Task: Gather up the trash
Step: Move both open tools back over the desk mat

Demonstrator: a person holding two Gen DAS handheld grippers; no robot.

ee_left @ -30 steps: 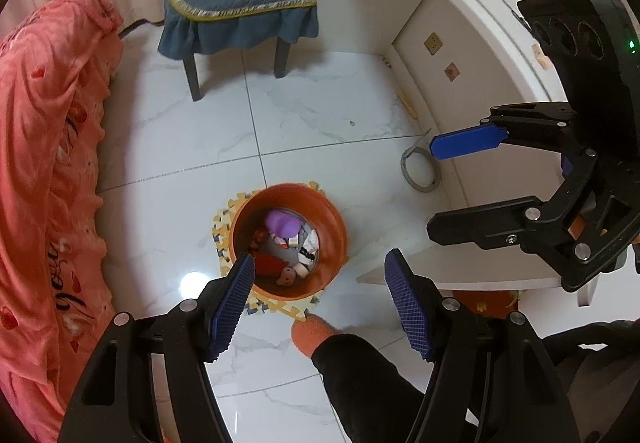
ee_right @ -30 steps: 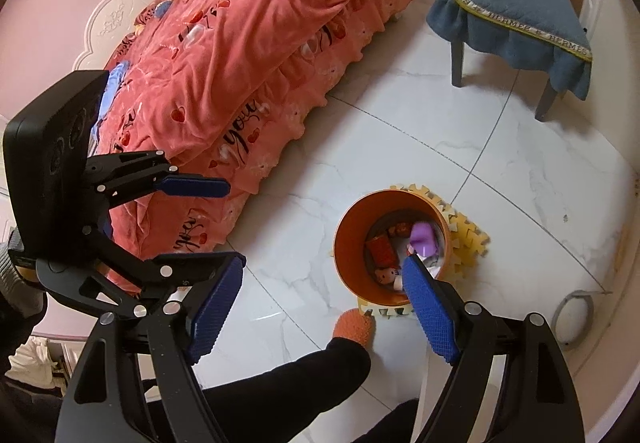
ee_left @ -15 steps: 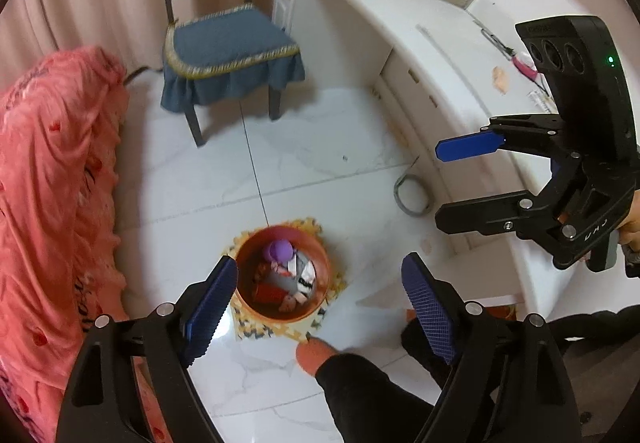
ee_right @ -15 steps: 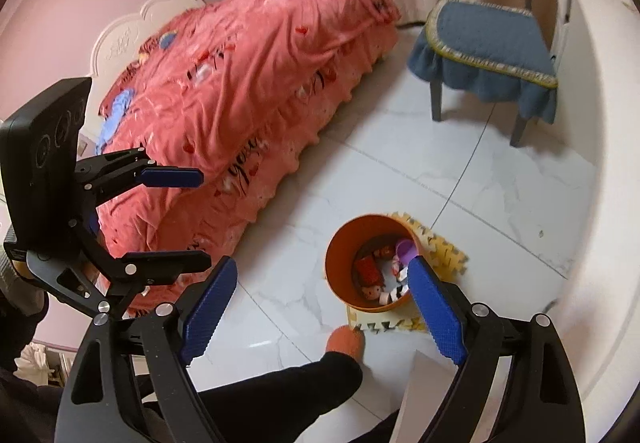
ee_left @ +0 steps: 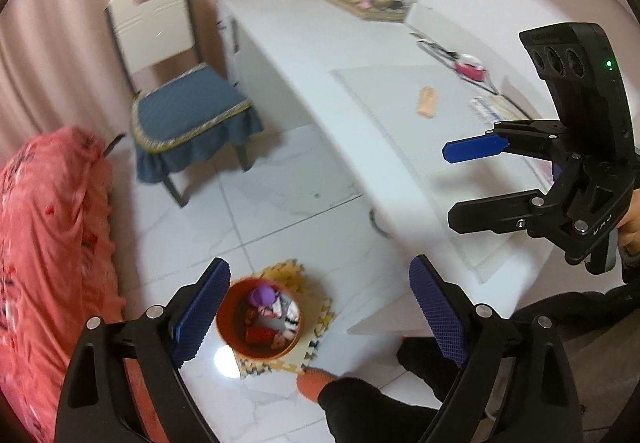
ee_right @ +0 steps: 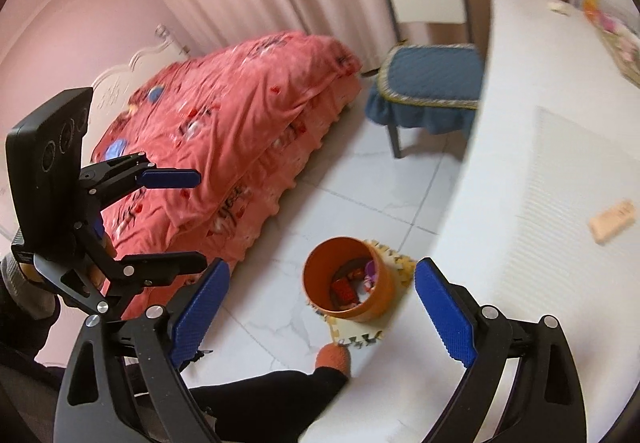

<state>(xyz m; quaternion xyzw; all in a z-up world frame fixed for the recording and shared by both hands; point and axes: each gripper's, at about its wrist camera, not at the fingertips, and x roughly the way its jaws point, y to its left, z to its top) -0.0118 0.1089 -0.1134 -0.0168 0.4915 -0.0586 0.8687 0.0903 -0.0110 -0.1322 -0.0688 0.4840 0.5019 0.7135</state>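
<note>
Both tools, the left tool (ee_left: pixel 320 307) and right tool (ee_right: pixel 322 307), gape empty with jaws just widened, high over the orange bin (ee_left: pixel 258 317) below, while the tan scrap (ee_left: pixel 426 102) lies ahead on the worktop (ee_left: pixel 320 55), nearer the right one.

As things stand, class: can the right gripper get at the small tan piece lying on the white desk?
Probably yes. The right gripper is open and empty, its jaws having just been opening. The tan piece lies alone on the bare white desk, with nothing around it.
</note>
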